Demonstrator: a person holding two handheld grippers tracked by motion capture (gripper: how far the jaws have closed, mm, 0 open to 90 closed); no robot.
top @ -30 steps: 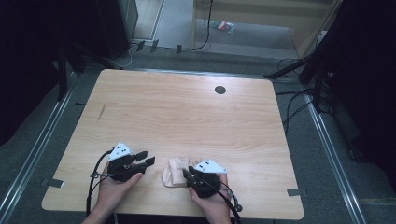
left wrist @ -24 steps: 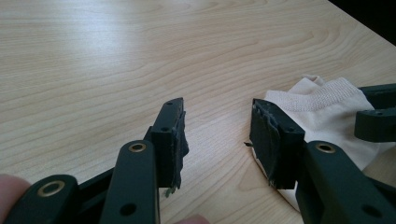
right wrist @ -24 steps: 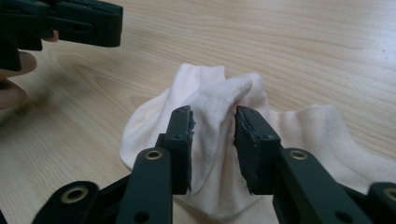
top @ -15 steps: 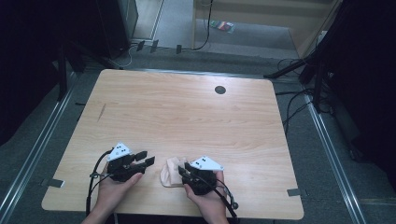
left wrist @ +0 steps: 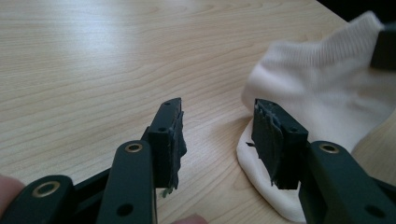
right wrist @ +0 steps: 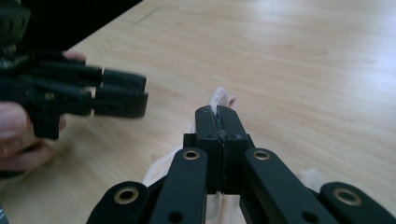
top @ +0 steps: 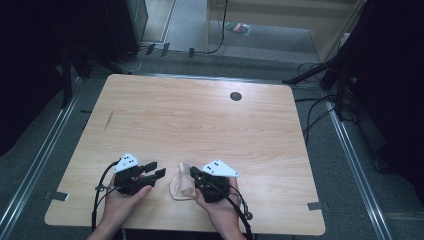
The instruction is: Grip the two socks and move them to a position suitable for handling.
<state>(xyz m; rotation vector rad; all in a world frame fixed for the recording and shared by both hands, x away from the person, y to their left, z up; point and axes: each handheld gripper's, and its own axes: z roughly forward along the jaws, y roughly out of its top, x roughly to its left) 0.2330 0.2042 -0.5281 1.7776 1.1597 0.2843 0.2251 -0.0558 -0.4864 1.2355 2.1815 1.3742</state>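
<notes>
Our right gripper has just been closing and now pinches the white sock by its cuff at the counter's near edge, lifting it. Our left gripper waits just left, fingers apart, ready to take the other side.

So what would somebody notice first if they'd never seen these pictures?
Probably the pale sock, the one soft thing on the big wooden table, near the front edge between the person's two hands. The right gripper has just been closing, and its jaws are pinched shut on the sock's cloth. Beside it the left gripper has its jaws apart, with nothing between them.
</notes>
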